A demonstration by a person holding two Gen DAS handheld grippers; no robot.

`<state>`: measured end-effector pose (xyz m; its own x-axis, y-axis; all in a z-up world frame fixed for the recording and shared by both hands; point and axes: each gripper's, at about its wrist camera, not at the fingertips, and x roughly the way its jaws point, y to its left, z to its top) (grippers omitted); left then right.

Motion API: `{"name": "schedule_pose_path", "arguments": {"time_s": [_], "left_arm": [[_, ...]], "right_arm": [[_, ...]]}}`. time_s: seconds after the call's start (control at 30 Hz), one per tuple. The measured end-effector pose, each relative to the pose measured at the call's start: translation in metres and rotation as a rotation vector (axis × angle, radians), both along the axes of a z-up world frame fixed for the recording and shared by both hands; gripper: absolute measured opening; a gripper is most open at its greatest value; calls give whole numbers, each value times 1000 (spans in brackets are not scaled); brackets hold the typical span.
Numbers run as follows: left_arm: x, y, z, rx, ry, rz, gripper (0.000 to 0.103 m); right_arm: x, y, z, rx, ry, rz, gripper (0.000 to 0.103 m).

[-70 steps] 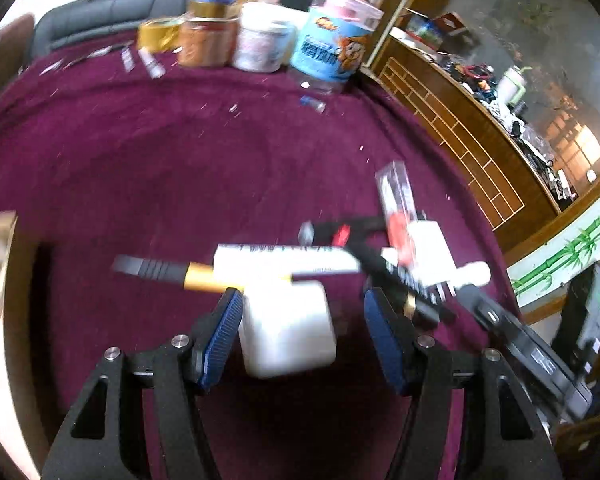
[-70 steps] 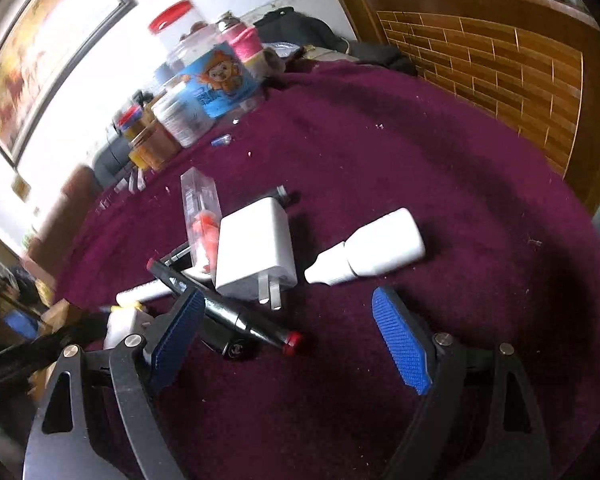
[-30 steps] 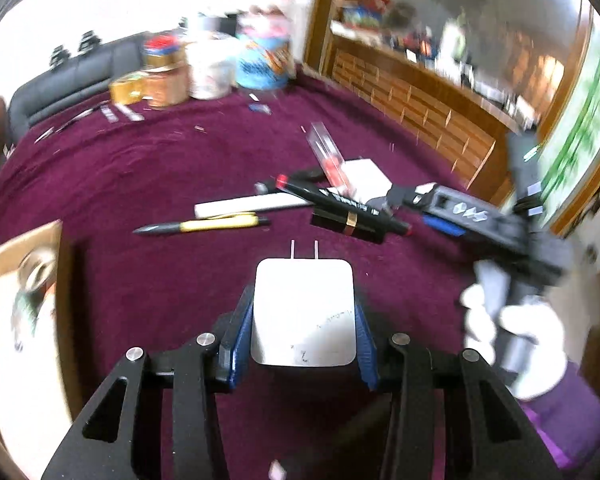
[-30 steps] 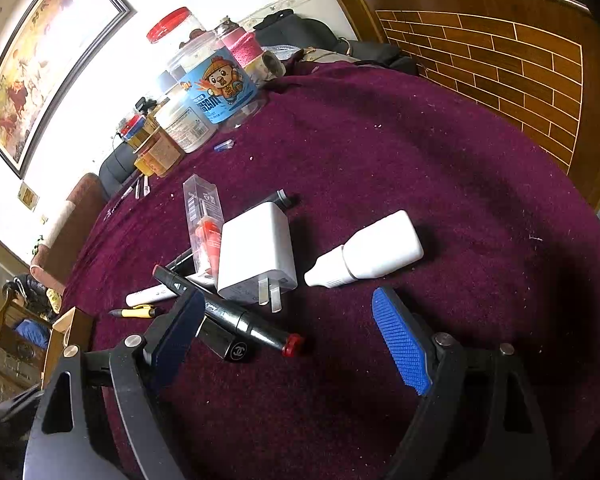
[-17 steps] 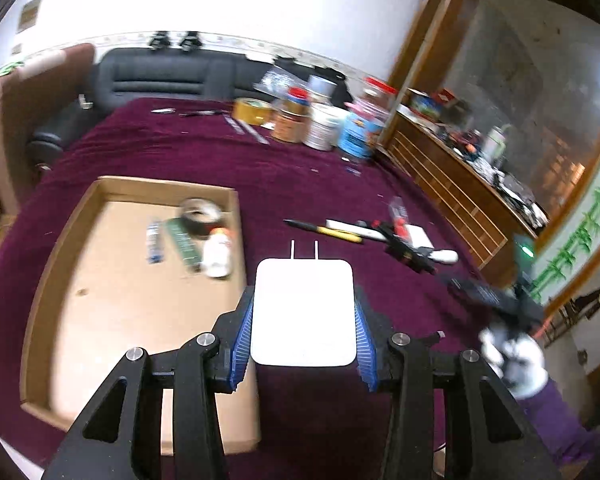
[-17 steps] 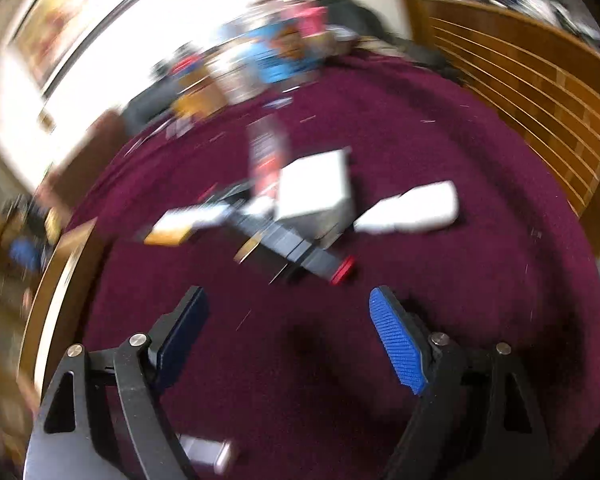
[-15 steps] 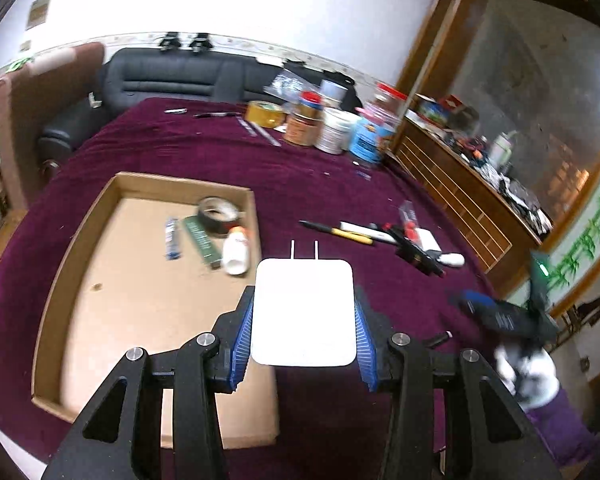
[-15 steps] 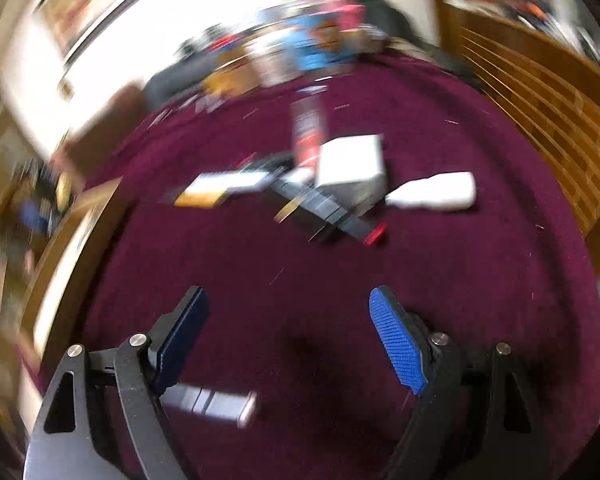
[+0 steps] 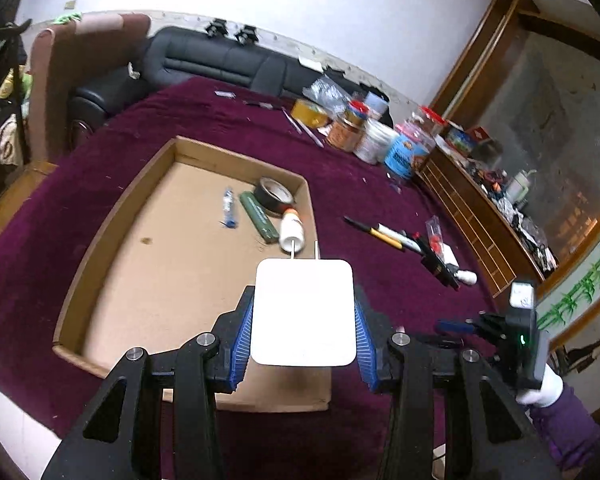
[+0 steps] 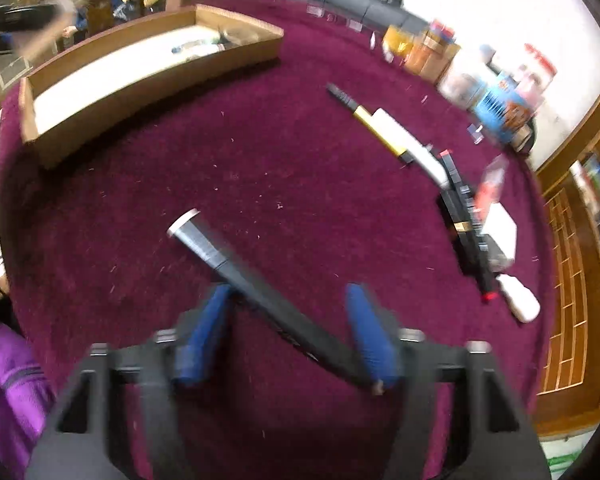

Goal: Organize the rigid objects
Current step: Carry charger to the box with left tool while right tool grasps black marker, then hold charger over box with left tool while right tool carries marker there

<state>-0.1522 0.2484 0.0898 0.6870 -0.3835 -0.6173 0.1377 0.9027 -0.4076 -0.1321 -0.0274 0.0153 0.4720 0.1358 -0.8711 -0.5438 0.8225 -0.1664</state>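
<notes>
From the left wrist, the left claw (image 9: 303, 316) clamps a white plug-in charger block (image 9: 303, 312) above the shallow cardboard tray (image 9: 112, 216); lowering and releasing comes next.

From the right wrist, the right claw (image 10: 290, 332) is closing around a black-and-grey marker (image 10: 256, 284) lying on the maroon tabletop (image 10: 284, 168); pad contact is unclear.

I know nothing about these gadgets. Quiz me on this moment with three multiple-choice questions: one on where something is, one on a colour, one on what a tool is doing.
1. Where is the roll of black tape?
A. in the cardboard tray
B. on the floor
C. hanging on the wall

2. What colour is the tablecloth?
A. green
B. white
C. dark maroon

3. What is the left tool doing?
A. standing open and empty
B. clamped on a white charger
C. clamped on a spoon

Answers:
1. A, the tape lies by the tray's far right corner.
2. C, maroon cloth covers the whole table.
3. B, both blue pads press the charger's sides.
</notes>
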Motion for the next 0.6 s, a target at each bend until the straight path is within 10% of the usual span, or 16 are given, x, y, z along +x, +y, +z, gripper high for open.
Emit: {"name": "schedule_pose_path", "arguments": {"time_s": [0.13, 0.6], "left_arm": [[-2, 12, -2, -6, 9, 38, 39], [-29, 46, 25, 43, -16, 161, 39]], "right_arm": [[27, 4, -2, 30, 15, -84, 18], [24, 10, -4, 28, -33, -155, 21]]}}
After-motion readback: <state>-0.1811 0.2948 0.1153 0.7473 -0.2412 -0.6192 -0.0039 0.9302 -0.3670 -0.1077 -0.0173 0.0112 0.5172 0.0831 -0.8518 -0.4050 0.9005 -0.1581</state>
